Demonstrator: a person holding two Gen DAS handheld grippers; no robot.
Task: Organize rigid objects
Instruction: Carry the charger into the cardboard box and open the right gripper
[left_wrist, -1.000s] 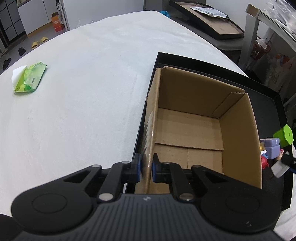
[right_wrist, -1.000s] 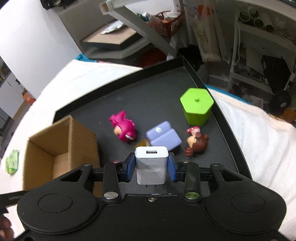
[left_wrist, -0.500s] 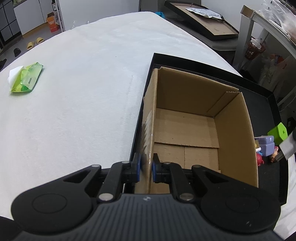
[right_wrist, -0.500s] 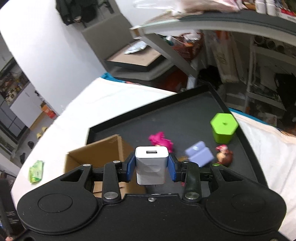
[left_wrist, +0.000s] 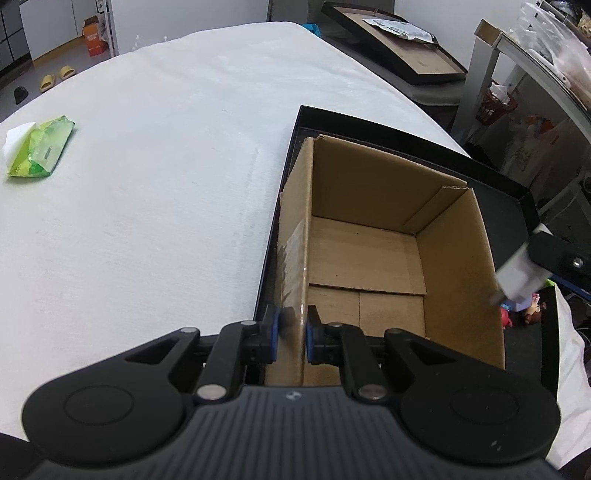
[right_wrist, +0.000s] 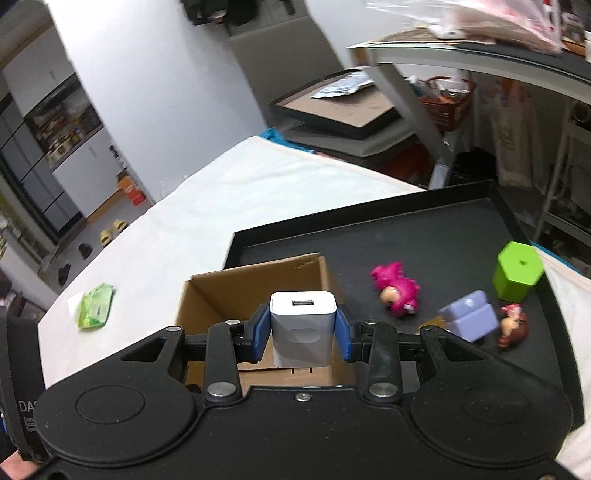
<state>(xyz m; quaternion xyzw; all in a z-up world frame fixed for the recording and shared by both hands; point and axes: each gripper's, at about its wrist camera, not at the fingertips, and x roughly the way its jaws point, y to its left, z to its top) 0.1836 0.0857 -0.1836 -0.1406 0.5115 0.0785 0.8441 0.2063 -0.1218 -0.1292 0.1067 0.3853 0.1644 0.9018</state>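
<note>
While the left gripper (left_wrist: 291, 334) looks along its two blue fingers (left_wrist: 271, 334), it pinches the near wall of the cardboard box (left_wrist: 369, 236), one finger outside and one inside, just as it did a second ago. Ahead of the fingers the box is open and has nothing in it. The box sits in the black tray (left_wrist: 509, 188), and the white table cover (left_wrist: 147, 184) spreads out to the left of the fingers, with a green packet (left_wrist: 37, 151) far off on that side. At the right edge, the white charger (left_wrist: 519, 278) now shows much bigger and closer to the box wall than before, though it is blurry. From the right wrist view, the right gripper (right_wrist: 301, 334) has its fingers closed narrow on the white charger (right_wrist: 301, 332), which stands upright between them with its USB slot facing up. A second ago the toys lay ahead of these fingers; now the cardboard box (right_wrist: 258, 291) sits right ahead and below them. The pink toy (right_wrist: 397, 290), purple block (right_wrist: 471, 319), brown figure (right_wrist: 513, 328) and green hexagon box (right_wrist: 517, 275) are off to the right on the black tray (right_wrist: 424, 229). So the charger has been carried across toward the box. I think the next job is to bring it over the opening and let go.
</note>
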